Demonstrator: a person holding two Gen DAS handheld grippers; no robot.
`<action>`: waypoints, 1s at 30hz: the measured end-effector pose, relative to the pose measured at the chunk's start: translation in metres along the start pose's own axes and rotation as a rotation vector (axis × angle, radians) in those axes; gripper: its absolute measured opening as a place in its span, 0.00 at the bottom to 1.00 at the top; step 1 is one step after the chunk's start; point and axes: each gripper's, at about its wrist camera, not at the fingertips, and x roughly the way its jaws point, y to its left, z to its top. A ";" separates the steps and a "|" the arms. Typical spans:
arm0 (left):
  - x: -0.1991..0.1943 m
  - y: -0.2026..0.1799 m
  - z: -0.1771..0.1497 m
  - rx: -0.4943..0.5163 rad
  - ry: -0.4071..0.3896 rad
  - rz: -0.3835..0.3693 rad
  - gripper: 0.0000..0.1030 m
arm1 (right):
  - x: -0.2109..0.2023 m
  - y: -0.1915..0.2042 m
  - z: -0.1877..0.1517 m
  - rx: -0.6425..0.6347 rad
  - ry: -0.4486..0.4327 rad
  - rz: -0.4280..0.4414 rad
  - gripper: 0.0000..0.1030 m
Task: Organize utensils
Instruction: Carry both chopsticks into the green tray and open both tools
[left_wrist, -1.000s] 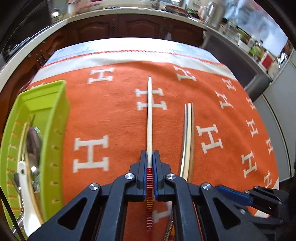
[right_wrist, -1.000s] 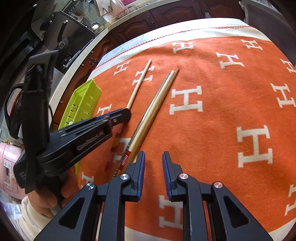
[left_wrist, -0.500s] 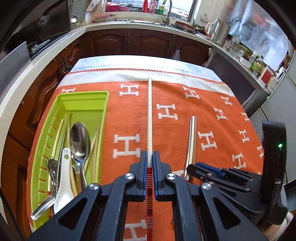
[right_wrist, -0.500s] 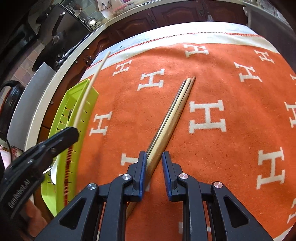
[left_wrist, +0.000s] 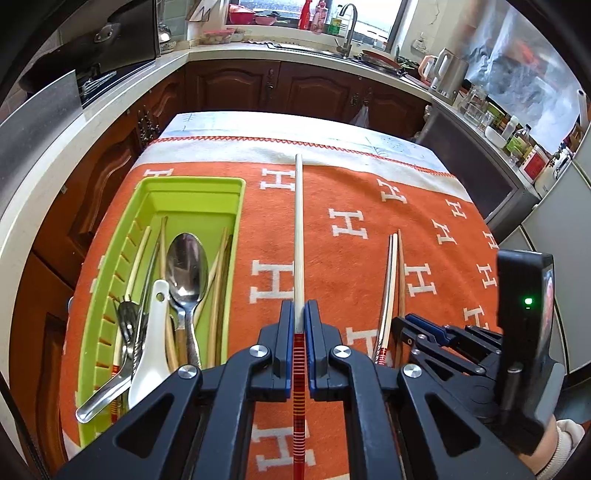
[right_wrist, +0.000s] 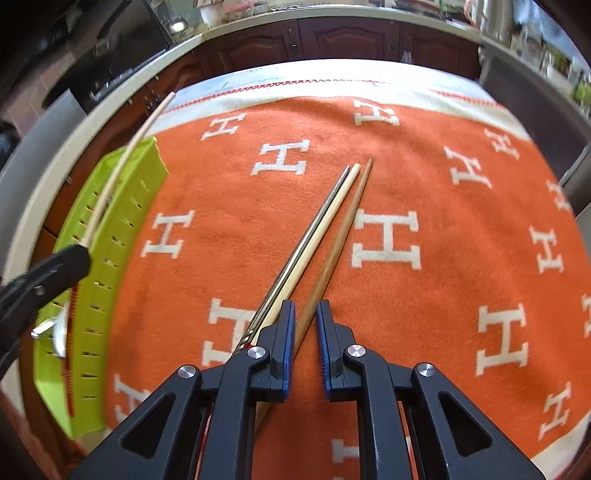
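My left gripper is shut on a pale chopstick with a red-striped end, held in the air above the orange cloth. It also shows in the right wrist view over the green tray. The green tray holds a metal spoon, a white spoon, a fork and several chopsticks. My right gripper is open, low over the cloth, with a brown chopstick between its fingers. A pale chopstick and a metal one lie just left of it.
An orange cloth with white H letters covers the table. Dark wooden cabinets and a counter with a sink, kettle and bottles run behind and to the right. My right gripper shows in the left wrist view.
My left gripper has lifted the pale chopstick off the cloth and pulled back, bringing the tray into view. My right gripper has shifted right so that the brown chopstick sits between its fingers.
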 end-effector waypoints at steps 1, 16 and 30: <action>-0.001 0.000 0.000 -0.001 -0.001 0.000 0.04 | 0.001 0.000 0.001 0.005 0.002 0.001 0.11; -0.038 0.036 0.001 -0.044 -0.040 0.123 0.04 | -0.060 -0.005 0.012 0.120 0.034 0.306 0.05; -0.033 0.071 -0.004 -0.025 -0.002 0.276 0.04 | -0.096 0.116 0.057 -0.016 -0.001 0.477 0.06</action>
